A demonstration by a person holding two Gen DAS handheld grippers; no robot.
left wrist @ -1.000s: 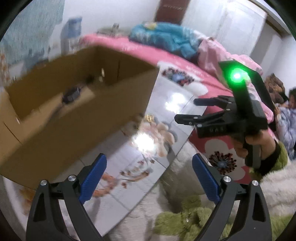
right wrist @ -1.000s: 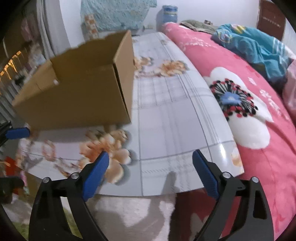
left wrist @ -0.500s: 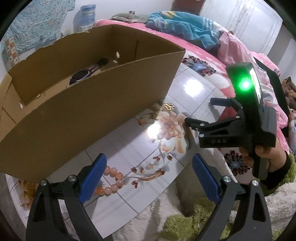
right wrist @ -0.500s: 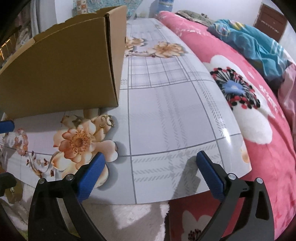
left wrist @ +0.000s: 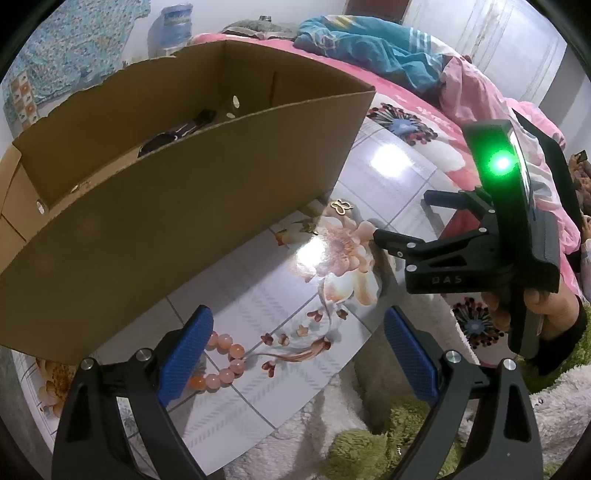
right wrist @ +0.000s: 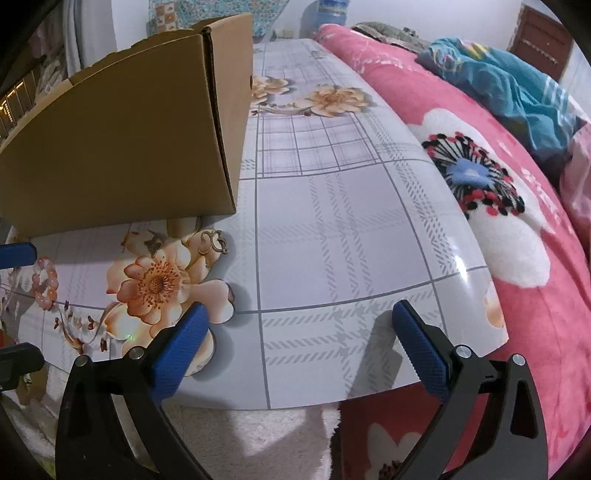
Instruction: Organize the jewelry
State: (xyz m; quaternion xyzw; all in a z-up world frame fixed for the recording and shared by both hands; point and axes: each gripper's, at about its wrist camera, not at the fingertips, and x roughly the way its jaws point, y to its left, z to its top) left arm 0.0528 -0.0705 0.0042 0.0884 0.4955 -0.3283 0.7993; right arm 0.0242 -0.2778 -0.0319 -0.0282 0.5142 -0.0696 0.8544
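An open cardboard box (left wrist: 177,206) stands on the floral table, also in the right wrist view (right wrist: 122,147); a dark watch (left wrist: 173,134) lies inside. A pink bead bracelet (left wrist: 225,360) lies near the table's front edge, partly behind my left gripper's left finger; it shows in the right wrist view (right wrist: 44,282). A gold butterfly piece (left wrist: 340,206) and a small gold piece (right wrist: 153,244) lie by the box corner, with gold hoops (right wrist: 214,242). My left gripper (left wrist: 295,354) is open above the bracelet. My right gripper (right wrist: 299,343) is open and empty over the table's front edge.
A glossy table (right wrist: 332,229) with a flower print carries everything. A pink flowered bed (right wrist: 517,184) with a blue blanket (right wrist: 509,81) runs along its right side. A white and green fluffy rug (left wrist: 369,450) lies below the front edge. A water jug (left wrist: 171,26) stands behind.
Both grippers have come closer to the table and lower. The bracelet has come into view by my left gripper's left finger. The gold pieces now show by the box corner.
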